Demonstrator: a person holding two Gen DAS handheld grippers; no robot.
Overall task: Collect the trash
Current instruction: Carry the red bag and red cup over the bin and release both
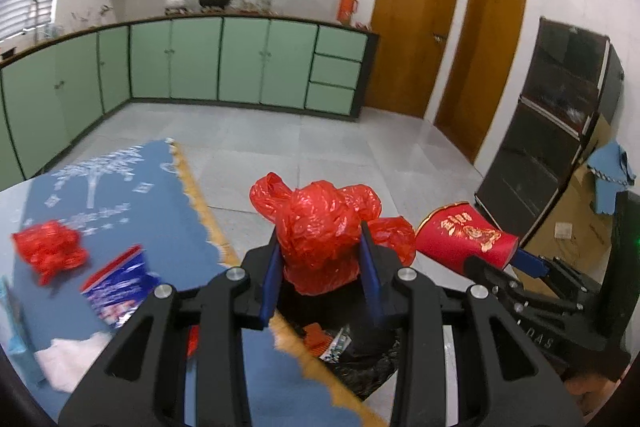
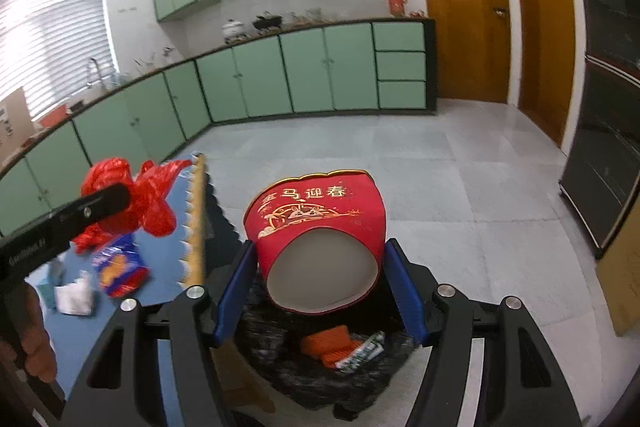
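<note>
Squarely between left tongs: red bag

bright, even daylight; fisheye-bent edges, slight motion blur low down.

Left gripper and right gripper each clamped, angled downward.

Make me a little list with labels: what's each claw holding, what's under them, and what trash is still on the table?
left gripper: shut on red plastic bag, crumpled
right gripper: shut on red paper cup, lying sideways, base toward camera
below both: black trash bag, open, with orange and other scraps inside
still on table: another red plastic wad, blue snack packet, white tissue
table cover: blue cloth, gold fringe
</note>
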